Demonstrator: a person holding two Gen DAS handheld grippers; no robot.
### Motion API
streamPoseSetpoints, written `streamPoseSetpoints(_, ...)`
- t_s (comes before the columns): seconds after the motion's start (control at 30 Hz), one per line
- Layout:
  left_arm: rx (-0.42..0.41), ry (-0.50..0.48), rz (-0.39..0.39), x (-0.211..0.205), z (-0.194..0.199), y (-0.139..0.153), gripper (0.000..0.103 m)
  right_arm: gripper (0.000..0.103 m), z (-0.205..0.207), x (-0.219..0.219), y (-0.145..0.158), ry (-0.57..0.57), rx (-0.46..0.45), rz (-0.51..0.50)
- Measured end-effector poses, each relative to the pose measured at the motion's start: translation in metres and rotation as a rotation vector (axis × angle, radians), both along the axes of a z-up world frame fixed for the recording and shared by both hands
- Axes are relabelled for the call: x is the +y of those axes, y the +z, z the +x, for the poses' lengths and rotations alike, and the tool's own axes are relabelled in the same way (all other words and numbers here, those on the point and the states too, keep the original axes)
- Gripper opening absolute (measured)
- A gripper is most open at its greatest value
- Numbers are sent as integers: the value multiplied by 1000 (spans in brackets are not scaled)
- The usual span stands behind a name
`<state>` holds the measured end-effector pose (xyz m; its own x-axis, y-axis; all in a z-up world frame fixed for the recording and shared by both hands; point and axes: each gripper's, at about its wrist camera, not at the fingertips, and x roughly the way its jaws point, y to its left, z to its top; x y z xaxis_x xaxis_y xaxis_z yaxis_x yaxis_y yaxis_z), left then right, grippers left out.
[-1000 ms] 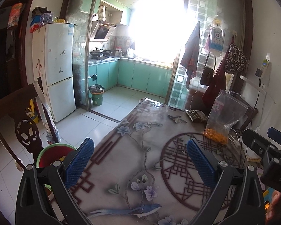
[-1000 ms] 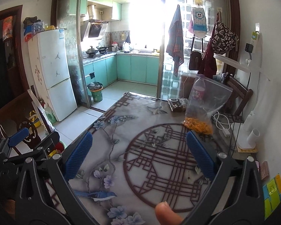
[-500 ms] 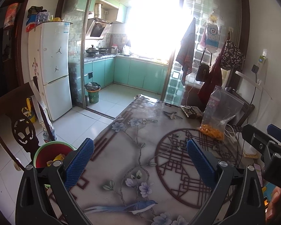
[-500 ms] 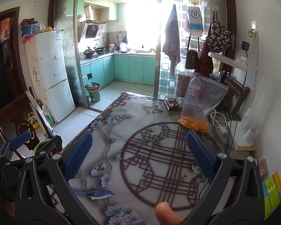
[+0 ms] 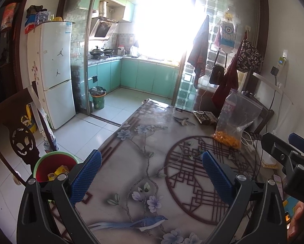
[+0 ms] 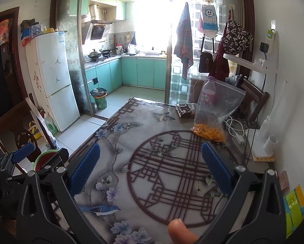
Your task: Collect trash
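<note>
A clear plastic bag with orange bits point(image 5: 234, 122) point(image 6: 215, 113) stands on the patterned table at the far right, with a plastic bottle point(image 6: 207, 93) behind it. A dark wrapper point(image 5: 204, 117) point(image 6: 185, 109) lies just left of it. A red bin with a green rim point(image 5: 54, 165) point(image 6: 45, 158), holding yellow scraps, stands on the floor left of the table. My left gripper point(image 5: 151, 174) is open and empty above the near table. My right gripper point(image 6: 151, 166) is open and empty too, and it shows in the left wrist view point(image 5: 286, 154).
A white charger cable point(image 6: 235, 130) and a white device point(image 6: 263, 140) lie at the table's right edge by the wall. A carved wooden chair point(image 5: 20, 140) stands left of the bin. A fridge point(image 5: 54, 75) and a green kitchen bin point(image 5: 98, 99) stand further back.
Both grippers have drawn back and risen slightly, so more of the table and the red bin's inside come into view. Both stay open.
</note>
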<state>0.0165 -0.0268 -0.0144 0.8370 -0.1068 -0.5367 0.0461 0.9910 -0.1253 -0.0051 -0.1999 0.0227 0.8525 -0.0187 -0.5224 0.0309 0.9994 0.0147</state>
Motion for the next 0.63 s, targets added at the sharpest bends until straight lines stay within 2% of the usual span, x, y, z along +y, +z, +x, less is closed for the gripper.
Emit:
streamPoseSetpoints(0.23,49,-38,11,-7,19,-12,95,98,12,-5,-9,-33,36,12)
streamPoseSetpoints(0.4,93,-64,31,-13,47,-36,95,98,33,-20,-37,-84,96,57)
streamPoseSetpoints(0.5,143,-85,96,-21,80,-79,95,98,55,-41,-93,-112,169,136)
streamPoseSetpoints(0.63,232,-137,152,-24,120,-144,95,98,78,-76,-205,-214,326,216)
